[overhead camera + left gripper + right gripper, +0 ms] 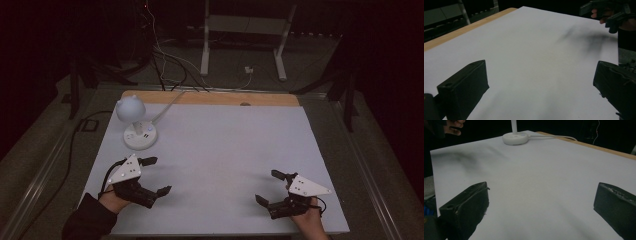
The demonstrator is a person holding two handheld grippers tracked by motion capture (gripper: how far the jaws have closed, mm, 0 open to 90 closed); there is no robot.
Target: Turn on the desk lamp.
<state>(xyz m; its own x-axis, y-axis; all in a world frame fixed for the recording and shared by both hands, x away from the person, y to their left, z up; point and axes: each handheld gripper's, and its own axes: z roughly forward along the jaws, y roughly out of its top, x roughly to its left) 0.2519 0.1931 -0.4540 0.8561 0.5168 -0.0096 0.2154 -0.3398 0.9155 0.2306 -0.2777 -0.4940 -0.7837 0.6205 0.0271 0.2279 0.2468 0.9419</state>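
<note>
Across the white table (220, 150), bare in the middle, a small white lamp (136, 122) sits far-left. My left gripper (156, 175) and right gripper (267, 186) rest wide open, holding nothing, probably parked awaiting a job.

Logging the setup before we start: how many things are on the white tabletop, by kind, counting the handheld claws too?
Desk lamp: 1, white, round head, at the far left of the table.
Handheld claws: 2, the left claw and the right claw, both with jaws spread and nothing between them.
Total: 3
</note>
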